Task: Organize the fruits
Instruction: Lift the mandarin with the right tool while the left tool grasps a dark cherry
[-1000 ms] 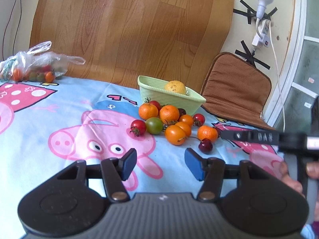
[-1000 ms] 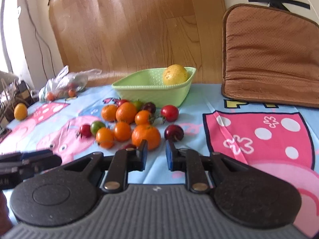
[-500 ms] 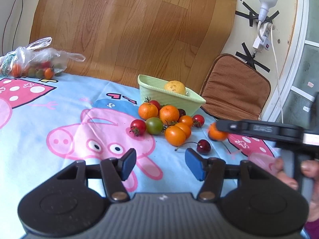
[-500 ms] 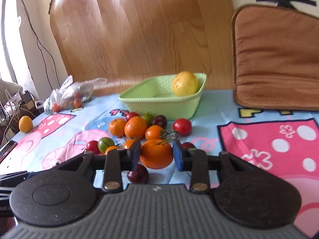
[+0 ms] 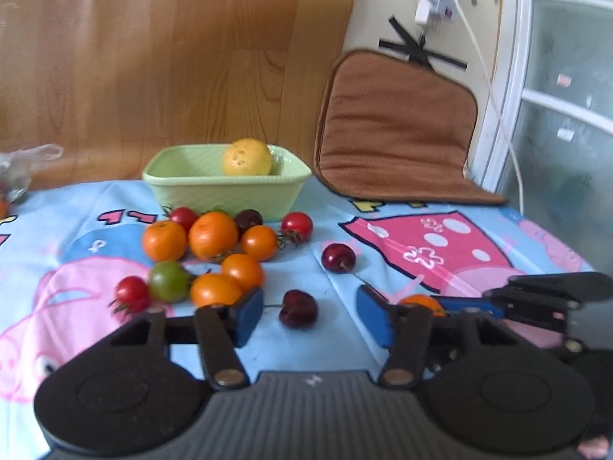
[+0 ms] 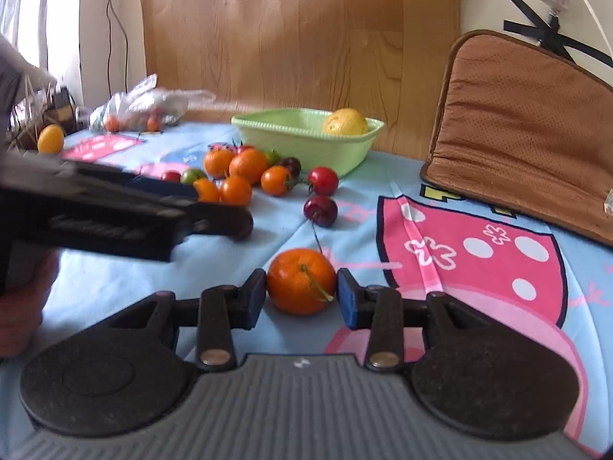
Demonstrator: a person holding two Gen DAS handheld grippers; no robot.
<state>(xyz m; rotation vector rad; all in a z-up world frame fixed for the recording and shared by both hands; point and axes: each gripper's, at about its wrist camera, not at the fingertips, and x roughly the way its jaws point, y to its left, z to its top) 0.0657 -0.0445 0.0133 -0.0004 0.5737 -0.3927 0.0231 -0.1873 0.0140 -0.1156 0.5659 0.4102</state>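
Step in hand -- as I read it: pick one orange off the counter (image 6: 115,280) and carry it to the green bowl (image 6: 299,142); task is only just begun, as the bowl holds a single yellow fruit (image 6: 345,122) and the main pile (image 5: 212,235) sits in front of it on the cartoon cloth.

Right claw (image 6: 301,299): released, jaws have just been opening; the orange (image 6: 301,281) sits between them on the cloth, apart from the pile, each pad just beside its flank; no firm squeeze shows, so I count it not gripped.

Left claw (image 5: 311,316): released too, jaws have just been closing, with nothing clamped; a dark cherry (image 5: 298,308) lies ahead in the gap, clear of both pads.

Doing it well:
- push the right claw a touch further in so the pads meet the orange at its widest part, not the near curve -- round fruit squirts forward otherwise;
- close gently, as the skin is soft; mind the green stem facing the right pad;
- lift straight up before heading to the bowl; a second cherry (image 6: 321,211) lies on the way;
- the left claw reaches across in the right wrist view, so keep the two apart;
- release low inside the bowl, beside the yellow fruit, not on it.
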